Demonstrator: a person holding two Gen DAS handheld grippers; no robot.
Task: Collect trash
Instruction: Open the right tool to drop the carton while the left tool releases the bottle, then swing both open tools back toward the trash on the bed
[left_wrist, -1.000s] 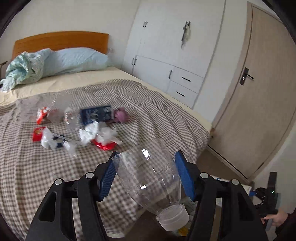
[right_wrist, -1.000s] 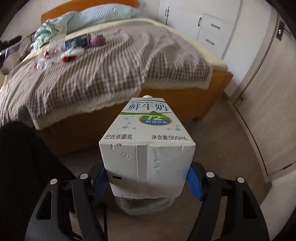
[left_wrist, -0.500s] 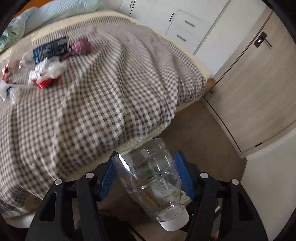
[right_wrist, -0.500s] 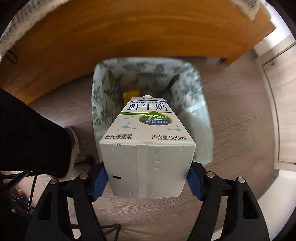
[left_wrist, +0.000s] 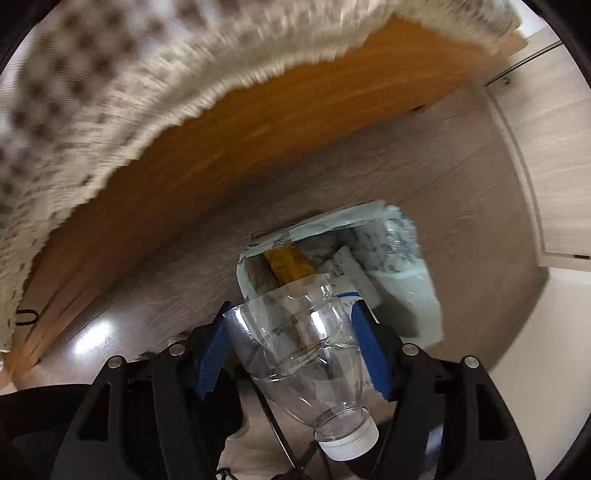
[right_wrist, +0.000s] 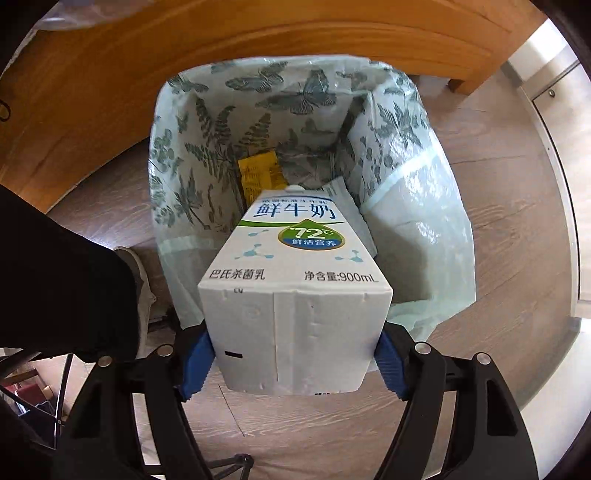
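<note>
A clear plastic bottle (left_wrist: 306, 350), cut open at the far end and with its white cap toward the camera, sits between the blue pads of my left gripper (left_wrist: 291, 325); the jaws are opening, though the pads still touch it. It hangs just before the near rim of the bin (left_wrist: 402, 280), which has a leaf-print liner. My right gripper (right_wrist: 293, 354) is shut on a white milk carton (right_wrist: 295, 258), which points down into the bin's mouth (right_wrist: 192, 122). A yellow wrapper (right_wrist: 258, 173) lies inside the bin.
The bin stands on a wooden floor beside the bed's wooden frame (right_wrist: 110, 55), with the checked bedspread (left_wrist: 74, 92) hanging over it. A person's dark trouser leg (right_wrist: 62, 277) and shoe (right_wrist: 142, 280) stand left of the bin. A pale door and wall (left_wrist: 554, 147) are at the right.
My left gripper swung from above the bed down to the floor, bringing the bottle near the bin. My right gripper tipped down and lowered the carton close to the bin's mouth.
</note>
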